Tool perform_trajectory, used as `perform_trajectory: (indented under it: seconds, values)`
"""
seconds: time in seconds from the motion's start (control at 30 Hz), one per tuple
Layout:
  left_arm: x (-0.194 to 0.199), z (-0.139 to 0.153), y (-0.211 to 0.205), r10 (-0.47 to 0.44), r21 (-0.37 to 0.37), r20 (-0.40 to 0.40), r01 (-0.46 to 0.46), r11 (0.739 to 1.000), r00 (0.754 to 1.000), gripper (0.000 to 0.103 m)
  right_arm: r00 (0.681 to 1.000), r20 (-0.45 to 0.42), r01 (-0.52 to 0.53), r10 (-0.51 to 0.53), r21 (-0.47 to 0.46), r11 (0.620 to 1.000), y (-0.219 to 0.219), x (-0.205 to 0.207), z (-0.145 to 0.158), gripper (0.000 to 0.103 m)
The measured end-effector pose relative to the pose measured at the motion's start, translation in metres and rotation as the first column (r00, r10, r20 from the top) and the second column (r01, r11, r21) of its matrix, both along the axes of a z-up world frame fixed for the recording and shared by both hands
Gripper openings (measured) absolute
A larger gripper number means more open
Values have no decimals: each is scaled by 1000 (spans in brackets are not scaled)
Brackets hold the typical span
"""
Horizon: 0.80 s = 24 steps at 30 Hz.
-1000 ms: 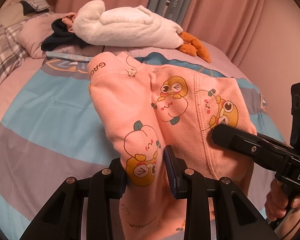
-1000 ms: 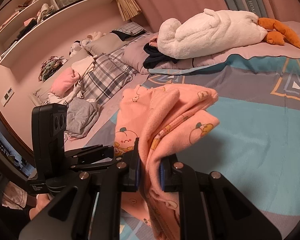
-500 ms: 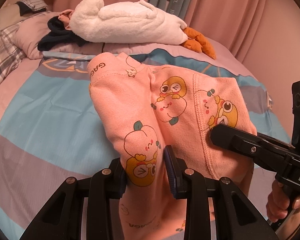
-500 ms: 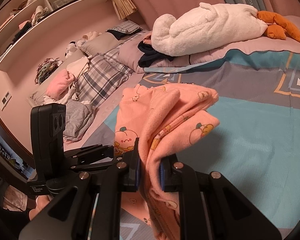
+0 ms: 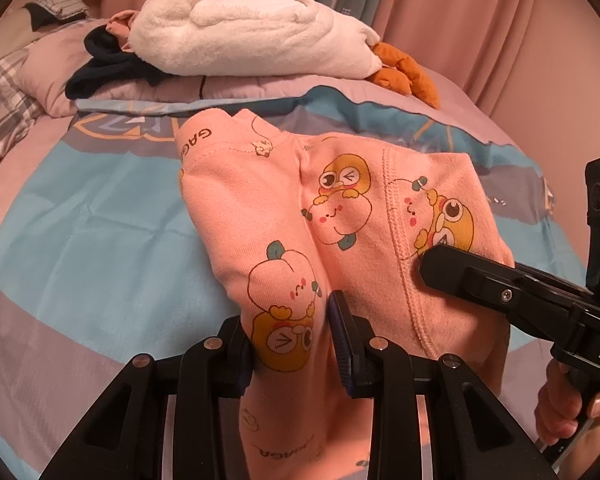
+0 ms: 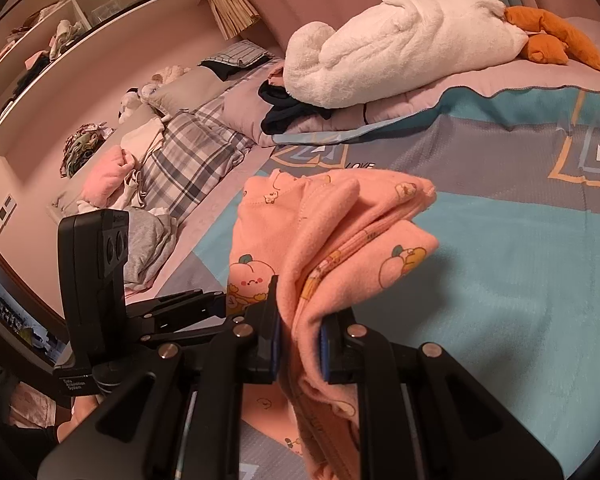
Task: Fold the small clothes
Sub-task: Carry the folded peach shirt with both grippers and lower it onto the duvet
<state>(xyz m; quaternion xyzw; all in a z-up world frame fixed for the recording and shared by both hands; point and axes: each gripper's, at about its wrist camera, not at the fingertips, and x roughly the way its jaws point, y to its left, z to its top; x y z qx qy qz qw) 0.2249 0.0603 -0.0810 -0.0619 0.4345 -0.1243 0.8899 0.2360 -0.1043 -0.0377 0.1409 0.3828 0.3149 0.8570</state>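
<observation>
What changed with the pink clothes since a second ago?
Both hands carried the pink garment a little forward over the bed; the white plush looks nearer. The left gripper and right gripper stay clamped on it, nothing let go.

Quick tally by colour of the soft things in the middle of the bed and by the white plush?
Pink printed garment, held by left claw and right claw: 1
White plush: 1
Orange plush feet: 1
Dark garment: 1
Total: 4
</observation>
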Motion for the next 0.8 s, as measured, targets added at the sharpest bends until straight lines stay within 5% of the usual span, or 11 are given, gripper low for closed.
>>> perform_trajectory:
  seconds: [0.8]
  values:
    - [31, -26, -1, 8, 35, -53, -6, 999, 999, 32, 998, -60, 17, -19, -34, 999, 4, 37, -25, 15]
